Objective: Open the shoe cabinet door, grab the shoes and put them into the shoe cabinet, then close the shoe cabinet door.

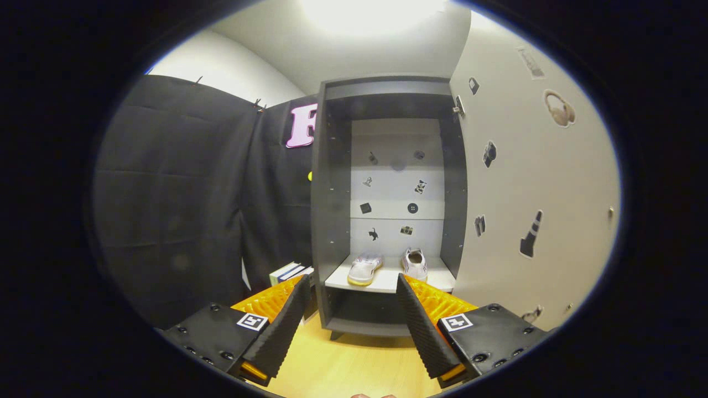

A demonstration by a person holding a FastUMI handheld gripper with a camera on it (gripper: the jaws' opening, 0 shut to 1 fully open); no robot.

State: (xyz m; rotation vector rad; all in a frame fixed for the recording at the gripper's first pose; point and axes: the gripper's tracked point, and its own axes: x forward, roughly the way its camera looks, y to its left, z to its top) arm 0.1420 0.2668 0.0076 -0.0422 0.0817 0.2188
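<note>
Shoes on the shelf, cabinet standing open, gripper held back from it.

The gripper (352, 284) has its fingers spread wide with nothing between them. Beyond the tips, the shoe cabinet (332, 221) stands with its door (531, 182) swung out to the right; the two shoes (387, 266) sit side by side on its pale shelf (387, 283), well ahead of the fingers. Some books (290, 272) lie left of the cabinet.

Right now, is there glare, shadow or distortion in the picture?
In the gripper view, the ceiling light burns out to white glare; the fisheye bends the open cabinet door; the compartment under the shelf is in shadow; the shoes look sharp; the gripper has its jaws open, holding nothing.
</note>
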